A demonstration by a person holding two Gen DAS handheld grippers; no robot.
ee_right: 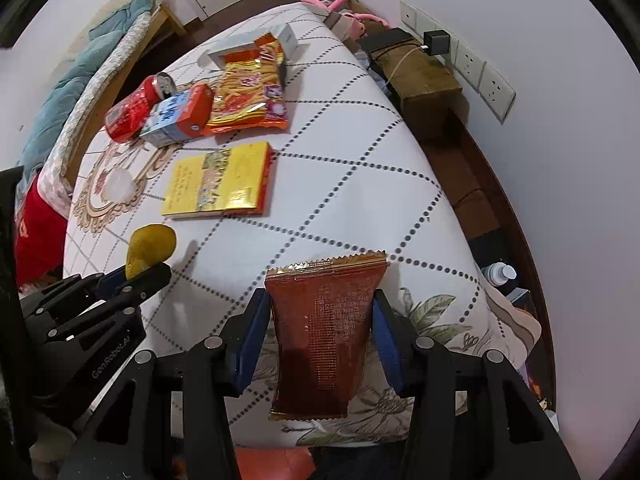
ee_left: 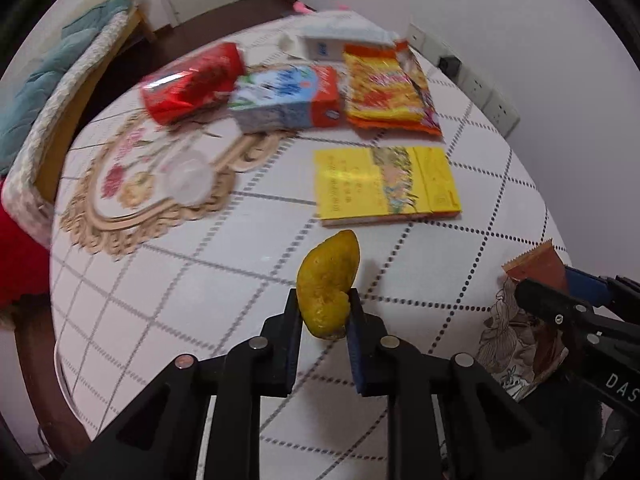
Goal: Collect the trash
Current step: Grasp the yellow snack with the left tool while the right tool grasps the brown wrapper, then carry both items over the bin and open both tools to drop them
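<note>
My left gripper (ee_left: pixel 325 300) is shut on a yellow fruit peel (ee_left: pixel 328 280) and holds it above the table's near part; the peel also shows in the right wrist view (ee_right: pixel 150 246). My right gripper (ee_right: pixel 322 300) is shut on a brown-red snack wrapper (ee_right: pixel 324 332), held above the table's near edge; the wrapper also shows in the left wrist view (ee_left: pixel 536 266). On the table lie a red can (ee_right: pixel 134 110), a blue and orange carton (ee_right: pixel 180 116), an orange snack bag (ee_right: pixel 250 92) and a yellow packet (ee_right: pixel 220 180).
The table (ee_right: pixel 360 184) has a white cloth with a dotted diamond pattern. A beige doily (ee_left: pixel 132 184) with a clear lid lies at the left. A white box (ee_right: pixel 288 40) stands at the far end. A bench with a teal cushion (ee_left: pixel 40 92) is left; wall sockets (ee_right: pixel 472 68) are right.
</note>
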